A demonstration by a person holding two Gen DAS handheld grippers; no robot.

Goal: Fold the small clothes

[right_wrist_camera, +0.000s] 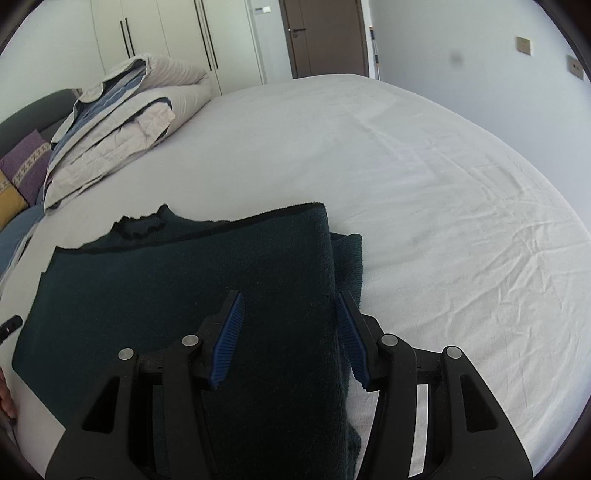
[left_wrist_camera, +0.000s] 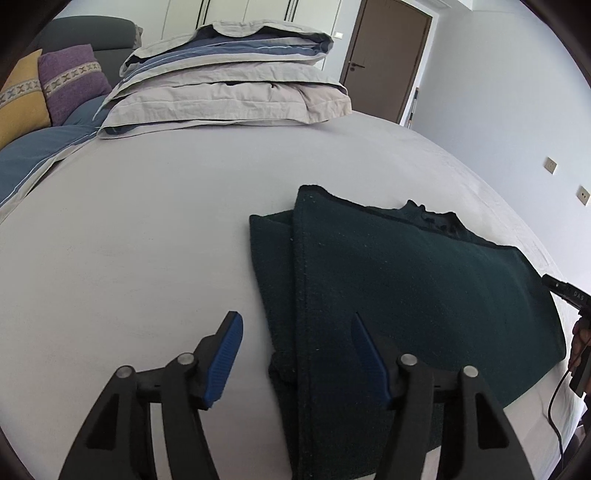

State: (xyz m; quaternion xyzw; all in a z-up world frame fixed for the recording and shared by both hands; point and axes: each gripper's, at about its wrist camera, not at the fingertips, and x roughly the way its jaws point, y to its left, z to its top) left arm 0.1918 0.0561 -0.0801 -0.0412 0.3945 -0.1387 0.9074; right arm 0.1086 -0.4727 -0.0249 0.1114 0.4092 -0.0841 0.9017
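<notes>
A dark green knitted garment lies flat on the white bed sheet, with both side parts folded inward. My left gripper is open at the garment's left folded edge, one finger over the sheet, the other over the fabric. In the right wrist view the same garment fills the lower left. My right gripper is open and straddles the garment's right folded edge. Neither gripper holds fabric. The right gripper's tip shows at the left wrist view's right edge.
A folded grey and blue duvet is stacked at the head of the bed. Purple and yellow cushions lie at the far left. A brown door and white wardrobes stand behind the bed.
</notes>
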